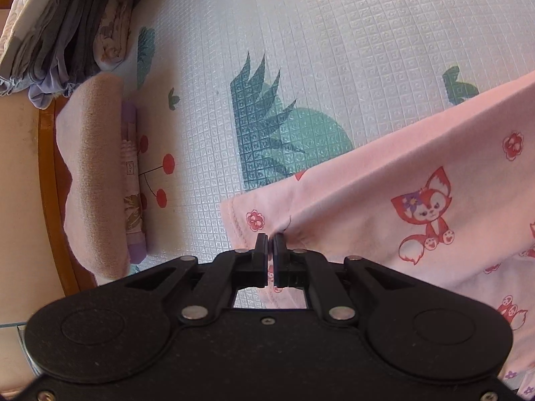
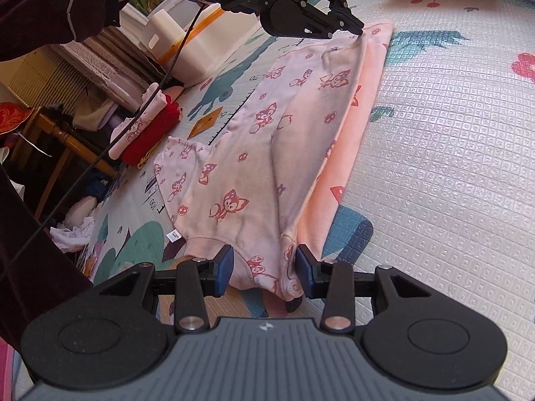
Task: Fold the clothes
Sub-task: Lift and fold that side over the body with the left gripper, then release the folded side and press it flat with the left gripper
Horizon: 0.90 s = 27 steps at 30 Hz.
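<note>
The pink fox-print garment (image 2: 267, 140) lies lengthwise on the play mat (image 2: 434, 133), thin, limp, likely light and crease-prone; the left gripper (image 1: 270, 239) is pinched onto its far hem corner, the right gripper (image 2: 264, 267) spread apart around the near end, so edges and corners look the best hold.

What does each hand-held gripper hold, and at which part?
Left hand-held gripper pinches the pink fox-print garment at a hem corner; right hand-held gripper is open, holding nothing.
</note>
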Motion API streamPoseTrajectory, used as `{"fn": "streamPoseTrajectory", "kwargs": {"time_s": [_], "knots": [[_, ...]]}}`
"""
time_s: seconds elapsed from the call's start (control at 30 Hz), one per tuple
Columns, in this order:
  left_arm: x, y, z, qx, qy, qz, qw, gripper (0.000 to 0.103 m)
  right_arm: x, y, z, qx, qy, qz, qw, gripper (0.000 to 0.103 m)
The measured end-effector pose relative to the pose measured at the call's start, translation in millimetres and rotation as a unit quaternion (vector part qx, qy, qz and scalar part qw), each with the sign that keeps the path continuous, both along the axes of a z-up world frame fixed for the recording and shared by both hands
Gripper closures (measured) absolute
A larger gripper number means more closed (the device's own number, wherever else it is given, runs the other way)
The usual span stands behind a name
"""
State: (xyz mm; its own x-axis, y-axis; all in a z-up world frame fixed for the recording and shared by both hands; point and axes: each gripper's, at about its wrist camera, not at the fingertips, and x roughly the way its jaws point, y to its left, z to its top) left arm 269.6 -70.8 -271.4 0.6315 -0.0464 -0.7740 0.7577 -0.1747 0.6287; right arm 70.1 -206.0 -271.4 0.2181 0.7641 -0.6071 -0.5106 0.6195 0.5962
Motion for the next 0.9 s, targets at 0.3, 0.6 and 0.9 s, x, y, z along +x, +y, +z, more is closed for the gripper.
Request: {"fn": "streamPoseTrajectory", "kwargs": {"time_s": [0.3,0.6,0.9], "knots": [[57,72,41,-0.21,0.114,0.333,0.9122,0.094,-2,-12,19,-0.014,-0.054,-0.023,0.998,0.057],[71,152,26,-0.418,0.291,0.532,0.6764,0.094,2,38,28,-0.068,-0.139,0.055,0.986,0.057],[74,155,17,-0.449,0.323,0.531,0.6421,0.094,-7,45,14,-0.105,-0.122,0.068,0.985,0.057]]}}
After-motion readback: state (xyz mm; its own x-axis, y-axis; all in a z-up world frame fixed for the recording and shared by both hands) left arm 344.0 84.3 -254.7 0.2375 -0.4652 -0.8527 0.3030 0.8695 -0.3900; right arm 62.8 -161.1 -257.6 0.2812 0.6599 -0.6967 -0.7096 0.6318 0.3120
